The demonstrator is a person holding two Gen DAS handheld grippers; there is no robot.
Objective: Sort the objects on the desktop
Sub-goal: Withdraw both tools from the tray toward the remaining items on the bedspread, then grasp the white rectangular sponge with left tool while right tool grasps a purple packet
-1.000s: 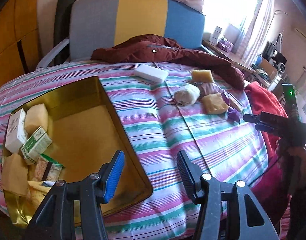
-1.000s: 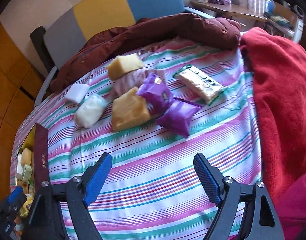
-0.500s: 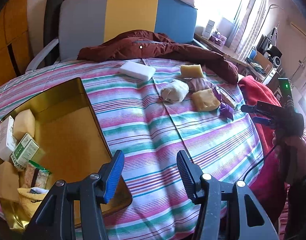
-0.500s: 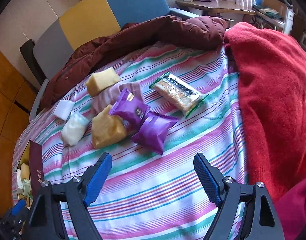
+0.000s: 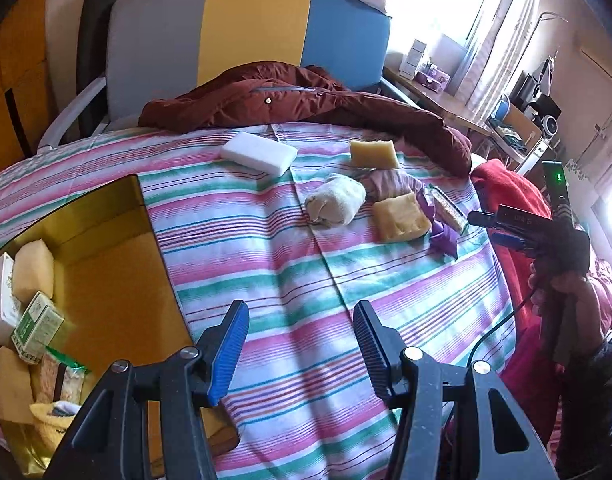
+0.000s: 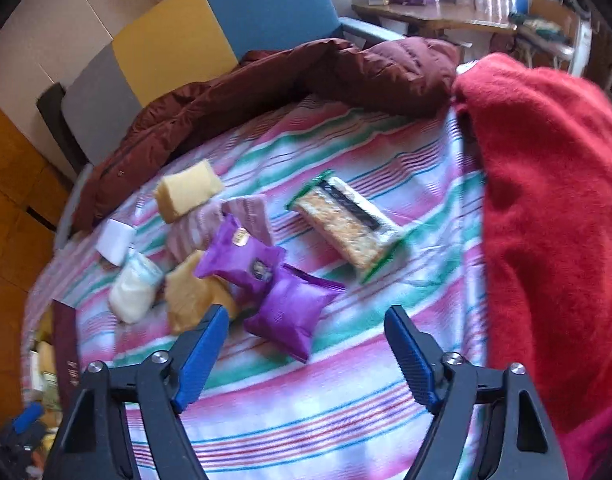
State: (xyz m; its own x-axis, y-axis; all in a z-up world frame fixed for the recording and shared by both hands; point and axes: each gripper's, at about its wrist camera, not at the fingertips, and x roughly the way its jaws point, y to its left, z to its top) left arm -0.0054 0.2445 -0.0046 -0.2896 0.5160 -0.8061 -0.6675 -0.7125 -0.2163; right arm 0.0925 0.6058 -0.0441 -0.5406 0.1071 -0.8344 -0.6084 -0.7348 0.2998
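Presently right gripper [image 6: 306, 344] empty, jaws closing above shiny purple foil pouch [image 6: 292, 314], left gripper [image 5: 302, 346] parted, empty; risk: 2nd overlapping purple pouch [image 6: 242, 258] drags along.

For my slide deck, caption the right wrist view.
Right hand-held gripper, jaws closing and empty, nears a purple snack pouch on the striped cloth.

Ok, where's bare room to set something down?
Bare cloth between the tray and the pile round the sponge; also the tray's floor. Crowded: the tray's left end by the boxes, and around the purple packets.
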